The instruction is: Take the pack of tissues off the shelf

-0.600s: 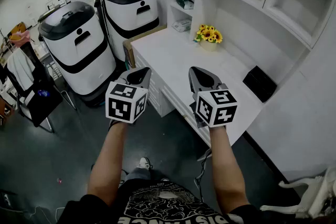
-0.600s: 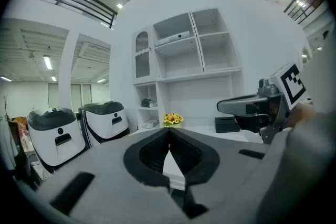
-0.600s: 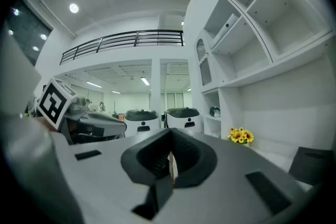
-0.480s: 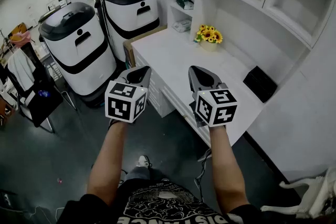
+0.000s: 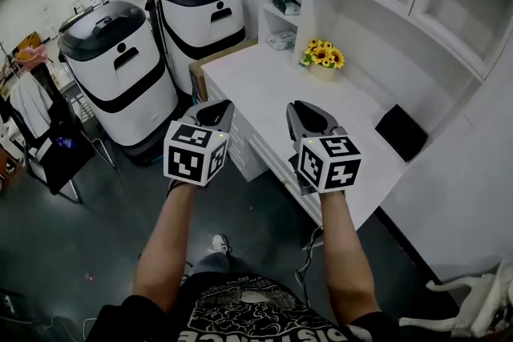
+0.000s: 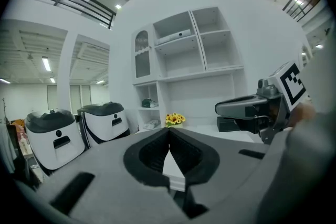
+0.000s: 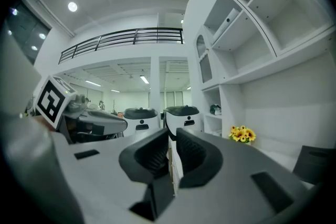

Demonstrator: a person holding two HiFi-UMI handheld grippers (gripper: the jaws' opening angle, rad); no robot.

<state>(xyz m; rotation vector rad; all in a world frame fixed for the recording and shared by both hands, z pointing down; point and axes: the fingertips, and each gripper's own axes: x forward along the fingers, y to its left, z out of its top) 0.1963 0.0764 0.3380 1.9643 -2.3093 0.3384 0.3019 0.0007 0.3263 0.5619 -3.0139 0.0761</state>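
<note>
Little change is noted over the last half second. The left gripper [image 5: 216, 108] and right gripper [image 5: 303, 110] are kept side by side, level, off the near edge of the desk [image 5: 272, 84]. Only a slight drift of the head view is seen. So no approach has been started, and the task is judged to be at its very beginning.

Tongs: in the left gripper view the left gripper's jaws are pressed together at the tips, with nothing between them. In the right gripper view the right gripper's jaws are closed down to a thin slit and are also empty.

The pack of tissues [image 5: 280, 38], white and flat, is seen in the lowest open compartment of the shelf unit [image 5: 308, 12], at the desk's far left corner. It lies well apart from both grippers. A dark item [image 5: 286, 2] lies in the compartment above it. A pot of yellow flowers [image 5: 321, 54] stands just right of that unit near the desk's back edge. A black box [image 5: 401, 130] sits toward the right end.

Next, one gripper would have to be spread and carried across the desk to the compartment. The flowers nearby could be knocked.
</note>
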